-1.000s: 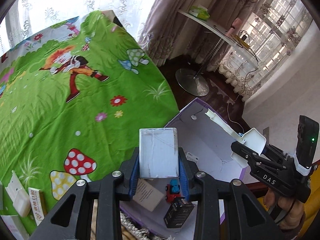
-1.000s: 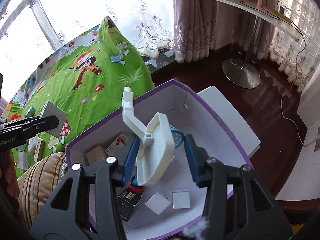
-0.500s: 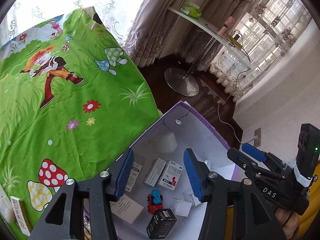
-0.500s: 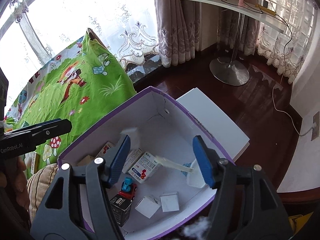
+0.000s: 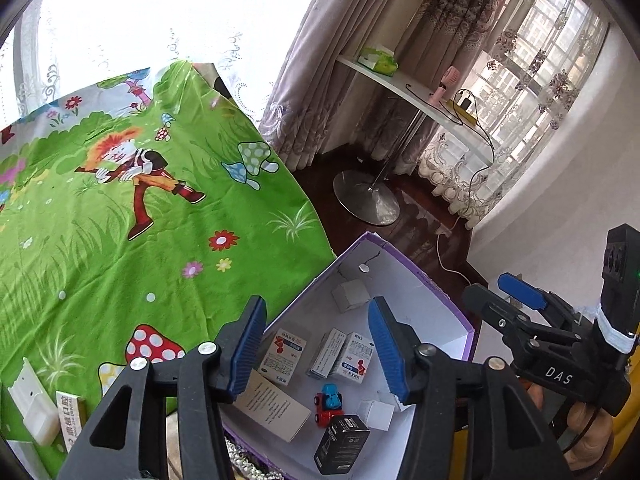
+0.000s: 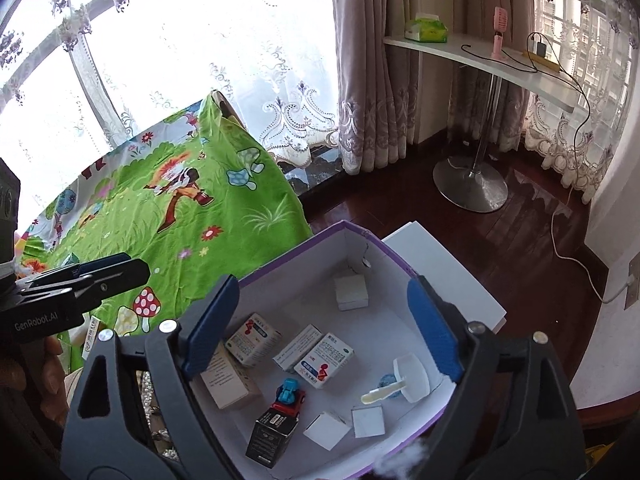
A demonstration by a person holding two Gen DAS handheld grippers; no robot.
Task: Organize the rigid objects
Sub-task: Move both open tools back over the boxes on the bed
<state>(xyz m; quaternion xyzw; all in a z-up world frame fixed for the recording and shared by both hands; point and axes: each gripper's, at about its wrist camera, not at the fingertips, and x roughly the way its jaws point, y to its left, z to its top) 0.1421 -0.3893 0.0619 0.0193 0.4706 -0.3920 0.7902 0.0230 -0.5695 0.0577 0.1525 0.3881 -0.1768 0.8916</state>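
A white box with a purple rim (image 5: pixel 420 276) (image 6: pixel 288 260) holds several items. A small white carton (image 5: pixel 350 295) (image 6: pixel 351 292) lies in its far corner. A white plastic holder (image 6: pixel 410 376) lies by its right wall. Medicine cartons (image 6: pixel 252 338) (image 5: pixel 284 354), a red and blue toy car (image 6: pixel 289 394) (image 5: pixel 329 402) and a black carton (image 6: pixel 272 432) (image 5: pixel 342 444) lie there too. My left gripper (image 5: pixel 316 312) (image 6: pixel 120 268) hangs open above the box, nothing between its pads. My right gripper (image 6: pixel 322 284) (image 5: pixel 500 292) is opening wider over the box, also with nothing in it.
A green cartoon cloth (image 5: pixel 140 240) covers the surface left of the box; a white plastic holder (image 5: pixel 34 404) and a toothpaste carton (image 5: pixel 72 420) lie on it. A white lid (image 6: pixel 440 272) sits behind the box. Beyond are a dark wood floor, a stand table (image 6: pixel 472 184) and curtains.
The left gripper let go of the small white carton and the right one let go of the white plastic holder; both now lie in the box. Both grippers opened and rose.
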